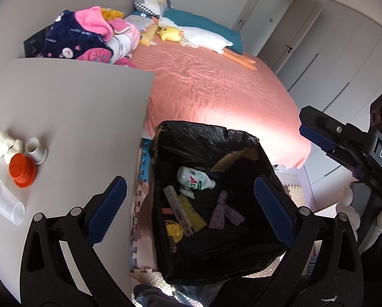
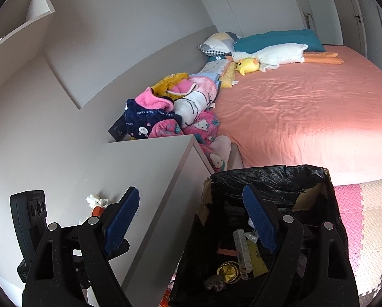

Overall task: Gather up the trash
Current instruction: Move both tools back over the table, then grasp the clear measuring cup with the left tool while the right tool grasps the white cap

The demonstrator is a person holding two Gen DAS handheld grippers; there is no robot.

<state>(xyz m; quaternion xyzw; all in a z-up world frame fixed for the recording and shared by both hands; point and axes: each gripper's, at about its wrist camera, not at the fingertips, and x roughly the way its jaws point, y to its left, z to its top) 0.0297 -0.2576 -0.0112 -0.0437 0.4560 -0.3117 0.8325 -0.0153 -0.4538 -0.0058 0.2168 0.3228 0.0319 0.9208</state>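
both claws (image 1: 191, 209) (image 2: 191, 225) wide, empty, tilted over bin (image 1: 203, 138)

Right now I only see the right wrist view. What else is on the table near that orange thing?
Observer: A clear plastic cup lies on its side on the table, close to the orange lid.
Operator: Is the left gripper carrying anything?
Observer: No. The left gripper is open, with nothing between its fingers.
Operator: My own finger blocks part of the bin. What is behind it?
Observer: A white bottle with a red and green label lies inside the black-lined bin.
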